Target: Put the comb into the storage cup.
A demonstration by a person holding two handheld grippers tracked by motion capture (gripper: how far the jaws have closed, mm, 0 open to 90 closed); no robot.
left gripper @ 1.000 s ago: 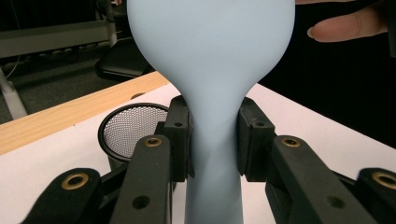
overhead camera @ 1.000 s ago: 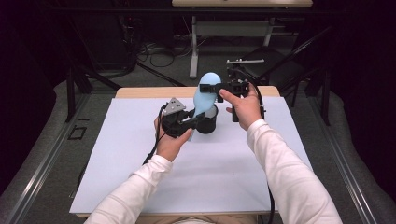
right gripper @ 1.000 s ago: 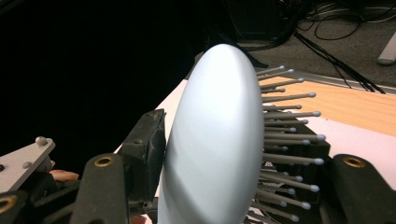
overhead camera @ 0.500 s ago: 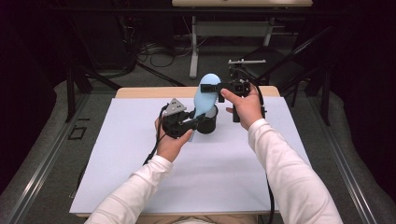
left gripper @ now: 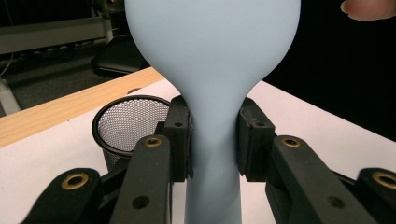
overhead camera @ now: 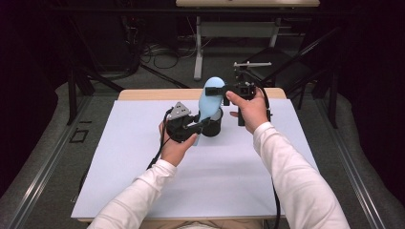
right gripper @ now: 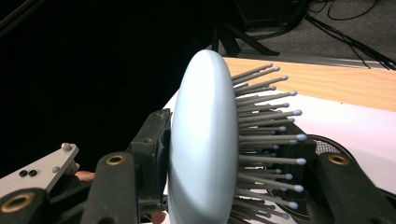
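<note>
A black mesh cup [overhead camera: 212,126] stands on the white table sheet [overhead camera: 143,181]; its inside is hidden behind the pale blue hairbrush [overhead camera: 210,98], so its contents cannot be told. The brush stands nearly upright just in front of the cup, head up, bristles facing the cup. The left gripper [left gripper: 214,140] is clamped on its narrow neck. The right gripper [right gripper: 233,154] has just been closing across the head, one pad on the smooth back, the other among the bristles.

A dim lab or recording studio. A wooden table [overhead camera: 143,94] covered by a white sheet [overhead camera: 224,181] sits inside a black metal frame [overhead camera: 76,90]. Grey carpet [overhead camera: 157,78], loose cables [overhead camera: 155,50] and a second desk's legs [overhead camera: 198,52] lie beyond, before dark surroundings.
</note>
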